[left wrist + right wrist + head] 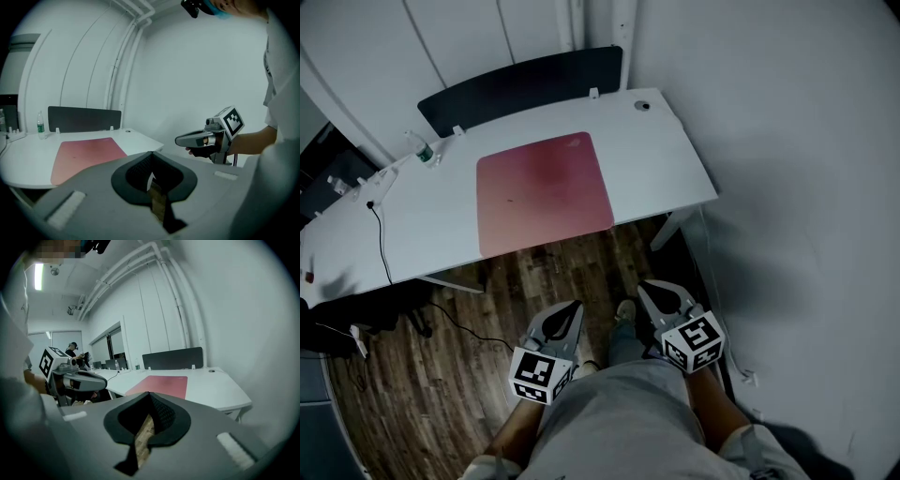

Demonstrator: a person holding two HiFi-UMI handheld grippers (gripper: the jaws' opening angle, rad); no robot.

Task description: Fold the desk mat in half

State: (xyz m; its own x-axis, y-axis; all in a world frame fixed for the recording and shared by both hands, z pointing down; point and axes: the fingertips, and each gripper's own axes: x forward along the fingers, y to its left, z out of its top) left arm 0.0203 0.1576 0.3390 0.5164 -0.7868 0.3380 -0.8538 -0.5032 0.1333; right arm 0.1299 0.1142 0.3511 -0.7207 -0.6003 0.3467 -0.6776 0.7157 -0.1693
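Note:
The pink desk mat (546,192) lies flat and unfolded on the white desk (666,150), its near edge along the desk's front edge. Both grippers hang over the wooden floor, short of the desk and apart from the mat. My left gripper (567,311) has its jaws together with nothing between them, and so does my right gripper (651,290). In the left gripper view the left gripper (151,153) points toward the mat (86,152), with the right gripper (180,139) beside it. In the right gripper view the right gripper (149,393) faces the mat (161,384).
A dark divider panel (525,86) stands along the desk's back edge. A small bottle (422,150) and a black cable (380,234) sit on the desk's left part. A grey wall (806,187) runs close on the right. A desk leg (670,228) stands below the right corner.

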